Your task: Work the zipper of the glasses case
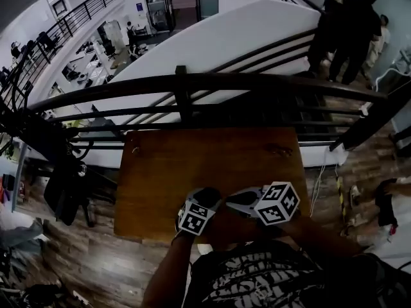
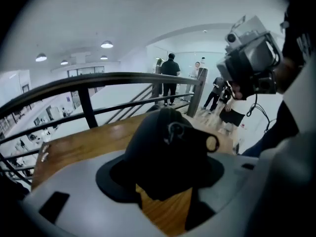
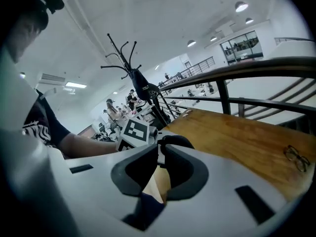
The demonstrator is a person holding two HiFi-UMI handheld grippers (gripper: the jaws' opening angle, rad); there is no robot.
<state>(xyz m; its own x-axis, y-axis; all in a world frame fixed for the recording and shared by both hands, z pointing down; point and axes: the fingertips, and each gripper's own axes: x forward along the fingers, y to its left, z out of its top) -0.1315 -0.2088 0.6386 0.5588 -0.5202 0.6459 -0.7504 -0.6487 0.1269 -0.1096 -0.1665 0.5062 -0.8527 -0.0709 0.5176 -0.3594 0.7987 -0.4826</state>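
A black glasses case point(image 2: 158, 157) sits between the wide-spread jaws of my left gripper point(image 2: 165, 149), which is shut on it. Its metal zipper pull point(image 2: 175, 130) shows on the top of the case. In the head view both grippers meet at the front edge of the wooden table point(image 1: 212, 159): the left gripper point(image 1: 207, 199) holds the dark case point(image 1: 209, 194), and the right gripper point(image 1: 241, 201) points at it from the right. In the right gripper view the right gripper point(image 3: 162, 144) has its pads a narrow slit apart, just short of the case point(image 3: 180, 141). I see nothing between them.
A pair of glasses point(image 1: 280, 150) lies near the table's far right edge and shows as glasses point(image 3: 295, 158) in the right gripper view. A dark railing point(image 1: 180, 82) runs along the far side. People point(image 1: 350, 31) stand at the back right. A coat rack point(image 3: 131, 70) stands to the left.
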